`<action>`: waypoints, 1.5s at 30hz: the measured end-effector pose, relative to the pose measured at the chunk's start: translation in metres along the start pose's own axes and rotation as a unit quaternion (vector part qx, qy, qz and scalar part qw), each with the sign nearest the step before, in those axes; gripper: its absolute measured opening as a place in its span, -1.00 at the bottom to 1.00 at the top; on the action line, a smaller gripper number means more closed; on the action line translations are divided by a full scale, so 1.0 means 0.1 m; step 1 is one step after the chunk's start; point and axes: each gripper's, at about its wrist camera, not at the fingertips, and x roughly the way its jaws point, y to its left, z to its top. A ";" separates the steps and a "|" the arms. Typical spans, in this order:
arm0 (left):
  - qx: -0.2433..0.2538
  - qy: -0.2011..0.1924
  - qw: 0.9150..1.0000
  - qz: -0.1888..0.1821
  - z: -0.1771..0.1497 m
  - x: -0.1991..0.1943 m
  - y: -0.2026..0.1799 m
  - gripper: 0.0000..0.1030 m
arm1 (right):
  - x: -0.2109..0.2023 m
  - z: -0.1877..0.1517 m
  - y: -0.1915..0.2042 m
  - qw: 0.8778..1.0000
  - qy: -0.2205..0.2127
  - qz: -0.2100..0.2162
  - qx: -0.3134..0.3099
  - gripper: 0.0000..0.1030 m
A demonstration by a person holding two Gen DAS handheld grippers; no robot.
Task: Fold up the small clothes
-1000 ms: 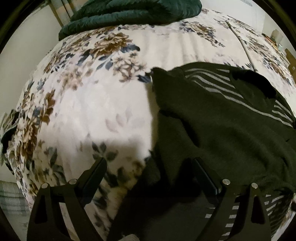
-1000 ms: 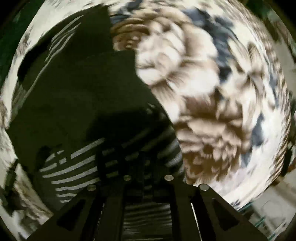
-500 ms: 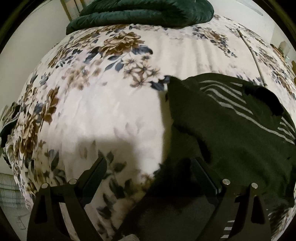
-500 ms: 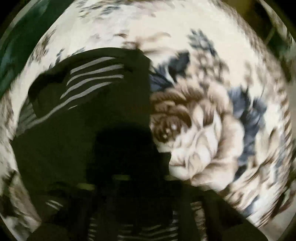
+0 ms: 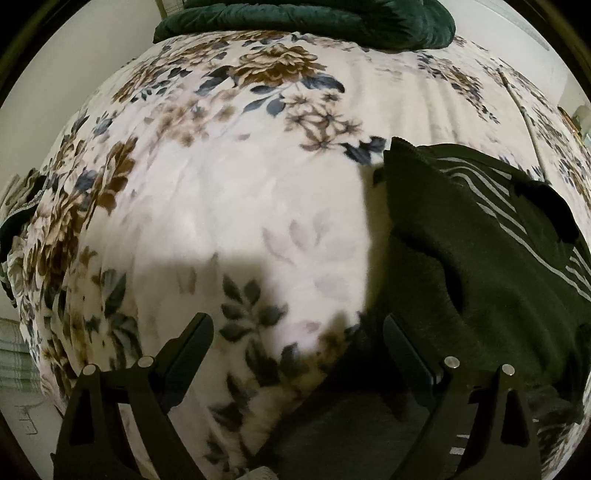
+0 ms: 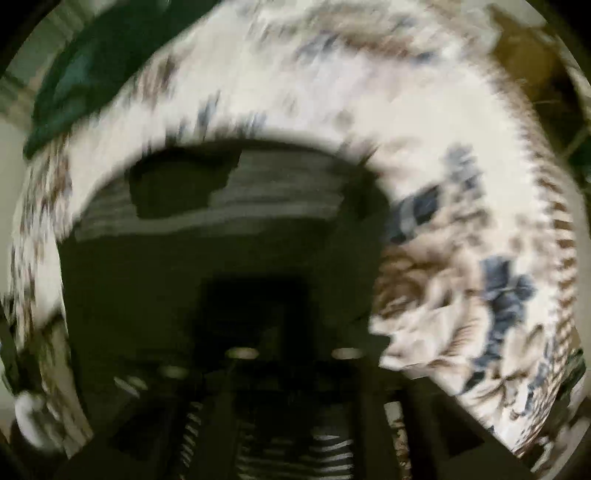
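A dark green garment (image 5: 480,266) with thin white stripes lies on the floral bedspread (image 5: 229,199), at the right of the left wrist view. My left gripper (image 5: 297,325) is open and empty, just left of the garment's edge. In the blurred right wrist view the garment (image 6: 221,251) fills the middle. My right gripper (image 6: 291,354) sits low over it with fingers close together and striped cloth between them, apparently shut on the garment.
A dark green quilt (image 5: 314,18) is bunched at the far end of the bed. The bed's left edge (image 5: 33,332) drops to a light floor. A wall stands at the far left.
My left gripper has drifted left, away from the garment, staying open. My right gripper has swung fast, so the garment now lies ahead of it and the view is blurred.
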 end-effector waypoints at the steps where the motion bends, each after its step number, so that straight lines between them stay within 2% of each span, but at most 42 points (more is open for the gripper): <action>1: 0.001 -0.001 1.000 0.000 -0.01 0.00 0.00 0.83 | 0.15 -0.01 0.05 1.000 0.020 0.001 -0.013 0.09; 3: 0.003 -0.001 1.000 0.000 0.00 0.00 0.01 0.83 | 0.39 -0.03 0.14 0.998 0.053 -0.013 -0.036 0.04; 4: 0.003 -0.002 1.000 0.000 -0.01 0.00 0.01 0.83 | 0.50 -0.04 0.19 0.996 0.063 -0.030 -0.052 -0.12; 5: 0.003 -0.002 1.000 -0.001 -0.01 0.00 0.01 0.83 | 0.54 -0.05 0.22 0.996 0.058 -0.032 -0.064 -0.87; 6: 0.002 -0.002 1.000 0.000 -0.01 0.01 0.02 0.83 | 0.54 -0.06 0.27 0.995 0.046 -0.044 -0.076 -1.00; 8: 0.001 -0.001 1.000 -0.002 -0.01 0.01 0.02 0.83 | 0.43 -0.07 0.33 0.995 0.012 -0.060 -0.076 -1.00; 12: -0.006 0.006 1.000 -0.006 -0.03 0.05 0.06 0.83 | -0.04 -0.06 0.37 0.992 -0.073 -0.082 -0.056 -1.00; 15: -0.014 0.010 1.000 -0.010 -0.04 0.06 0.09 0.83 | -0.25 0.02 0.36 0.991 -0.099 -0.081 -0.046 -1.00; 17: -0.014 0.011 1.000 -0.012 -0.05 0.07 0.10 0.83 | -0.18 0.12 0.35 0.993 -0.081 -0.056 -0.058 -0.96; 19: -0.013 0.012 1.000 -0.014 -0.05 0.08 0.10 0.83 | 0.11 0.20 0.35 0.997 -0.006 -0.022 -0.070 -0.50; 20: -0.012 0.013 1.000 -0.015 -0.05 0.08 0.10 0.83 | 0.23 0.21 0.35 0.997 0.017 -0.013 -0.075 -0.07; 21: -0.010 0.013 1.000 -0.015 -0.05 0.09 0.10 0.83 | 0.35 0.21 0.34 0.996 0.035 -0.012 -0.083 0.07; 24: -0.004 0.010 1.000 -0.013 -0.06 0.10 0.11 0.83 | 0.71 0.16 0.40 0.989 0.087 -0.031 -0.118 0.07; 25: -0.003 0.010 1.000 -0.013 -0.06 0.11 0.12 0.83 | 0.78 0.14 0.43 0.987 0.090 -0.036 -0.131 0.03; 26: -0.004 0.010 1.000 -0.013 -0.06 0.12 0.13 0.83 | 0.79 0.13 0.44 0.986 0.087 -0.039 -0.137 -0.48; 27: -0.005 0.010 1.000 -0.013 -0.06 0.12 0.14 0.83 | 0.76 0.12 0.46 0.987 0.072 -0.041 -0.138 -0.91; 34: -0.013 0.013 1.000 -0.013 -0.04 0.15 0.20 0.83 | 0.21 0.08 0.66 0.986 -0.030 -0.078 -0.143 -0.92; 37: -0.015 0.013 1.000 -0.016 -0.03 0.16 0.19 0.83 | 0.01 0.18 0.66 0.985 -0.053 -0.093 -0.135 -0.92; 40: -0.017 0.013 1.000 -0.021 -0.02 0.16 0.17 0.83 | 0.06 0.43 0.55 0.985 -0.042 -0.110 -0.123 -0.92; 42: -0.017 0.012 1.000 -0.023 -0.03 0.16 0.15 0.83 | 0.28 0.53 0.51 0.988 0.009 -0.099 -0.116 -0.88; 44: -0.022 0.012 0.999 -0.026 -0.03 0.16 0.15 0.83 | 0.38 0.56 0.57 0.989 0.037 -0.100 -0.104 -0.70; 45: -0.025 0.014 0.999 -0.028 -0.04 0.17 0.15 0.83 | 0.33 0.60 0.66 0.990 0.028 -0.087 -0.104 -0.57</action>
